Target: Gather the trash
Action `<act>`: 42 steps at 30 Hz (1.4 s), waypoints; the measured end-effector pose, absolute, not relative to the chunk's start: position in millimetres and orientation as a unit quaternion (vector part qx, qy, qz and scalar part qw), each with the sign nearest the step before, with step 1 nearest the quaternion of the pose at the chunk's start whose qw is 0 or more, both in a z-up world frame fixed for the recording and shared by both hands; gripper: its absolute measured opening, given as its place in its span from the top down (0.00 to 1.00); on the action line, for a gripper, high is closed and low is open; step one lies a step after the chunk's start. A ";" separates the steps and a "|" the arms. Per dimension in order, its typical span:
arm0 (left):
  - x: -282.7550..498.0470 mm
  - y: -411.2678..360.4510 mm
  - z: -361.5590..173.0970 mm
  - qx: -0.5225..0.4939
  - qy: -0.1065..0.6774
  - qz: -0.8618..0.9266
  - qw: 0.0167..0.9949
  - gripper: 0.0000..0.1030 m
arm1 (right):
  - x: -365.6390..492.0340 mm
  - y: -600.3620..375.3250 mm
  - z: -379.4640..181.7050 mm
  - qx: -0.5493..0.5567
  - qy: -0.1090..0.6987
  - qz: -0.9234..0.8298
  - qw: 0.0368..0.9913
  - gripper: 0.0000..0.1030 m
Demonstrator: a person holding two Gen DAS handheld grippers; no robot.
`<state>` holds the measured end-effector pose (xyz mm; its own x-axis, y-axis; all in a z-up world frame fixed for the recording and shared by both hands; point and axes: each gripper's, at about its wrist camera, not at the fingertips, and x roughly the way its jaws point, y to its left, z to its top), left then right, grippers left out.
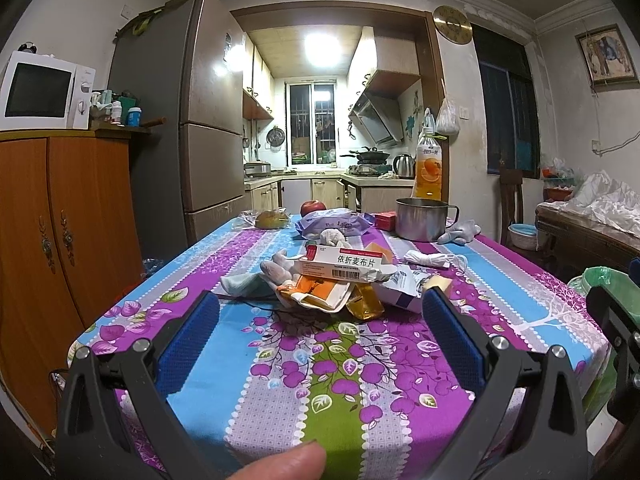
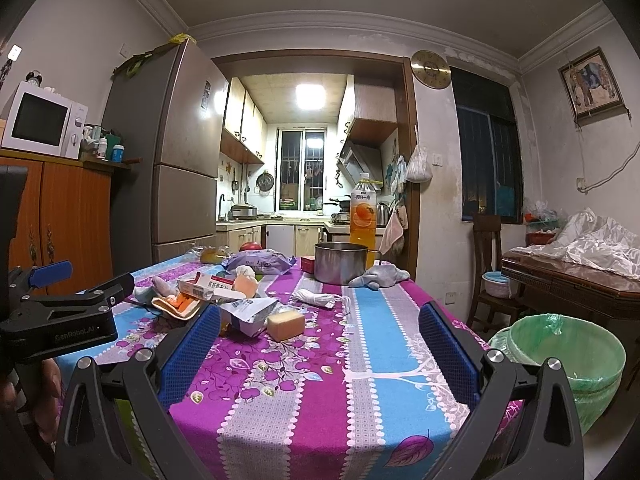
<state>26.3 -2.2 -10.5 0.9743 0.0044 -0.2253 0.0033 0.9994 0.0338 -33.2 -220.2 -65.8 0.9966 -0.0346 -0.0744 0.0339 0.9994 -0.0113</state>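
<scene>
Both units observed above the near end of a bench (image 1: pixel 248 340) covered in a purple, blue and green floral cloth.

Left hand-held gripper (image 1: pixel 320 308): blue-padded fingers (image 1: pixel 188 344) spread wide, nothing between them. It points at the trash pile at centre frame. A fingertip of the person shows at the bottom edge of the left wrist view.

Right hand-held gripper (image 2: pixel 320 312): fingers spread wide, holding nothing. In the right wrist view the left unit appears at the left edge of the frame.

Trash, centre of the bench: a white and red medicine box (image 1: pixel 340 266) lies on top of an orange and cream wrapper (image 1: pixel 320 296). Beside it, toward frame right, sits a torn white and blue packet (image 1: pixel 400 290). A yellow sponge block (image 2: pixel 285 325) rests just beside that packet, lower centre in the right wrist view. A white rolled item with strings (image 1: pixel 428 259) lies apart from the pile, toward frame right.

Far end of the bench: a steel pot (image 1: pixel 422 218), an orange drink bottle (image 1: pixel 429 164) behind it, a red apple (image 1: pixel 313 207), a purple bag (image 1: pixel 336 222) and a grey cloth (image 1: pixel 460 232).

Bin (image 2: pixel 568 360): lined with a green bag, standing on the floor at lower right of the right wrist view, beside the bench.
</scene>
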 end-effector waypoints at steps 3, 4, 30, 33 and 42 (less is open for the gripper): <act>27.4 -3.6 -10.3 0.018 0.115 -0.001 0.993 0.05 | -32.2 -220.3 -67.2 -0.006 0.038 -0.017 0.999 0.04; 28.4 -4.1 -10.1 0.018 0.116 -0.001 0.993 0.05 | -30.2 -220.0 -69.1 -0.006 0.039 -0.016 0.999 0.04; 213.5 92.5 -52.0 -0.239 0.414 -0.109 0.872 0.23 | 73.2 -193.5 -81.8 -0.042 0.167 0.106 0.979 0.04; 224.8 89.9 -59.1 -0.252 0.434 -0.115 0.857 0.30 | 86.3 -186.6 -82.9 -0.051 0.173 0.119 0.976 0.04; 230.8 80.2 -58.0 -0.223 0.442 -0.105 0.863 0.78 | 152.3 -206.2 -80.0 -0.027 0.248 0.165 0.954 0.23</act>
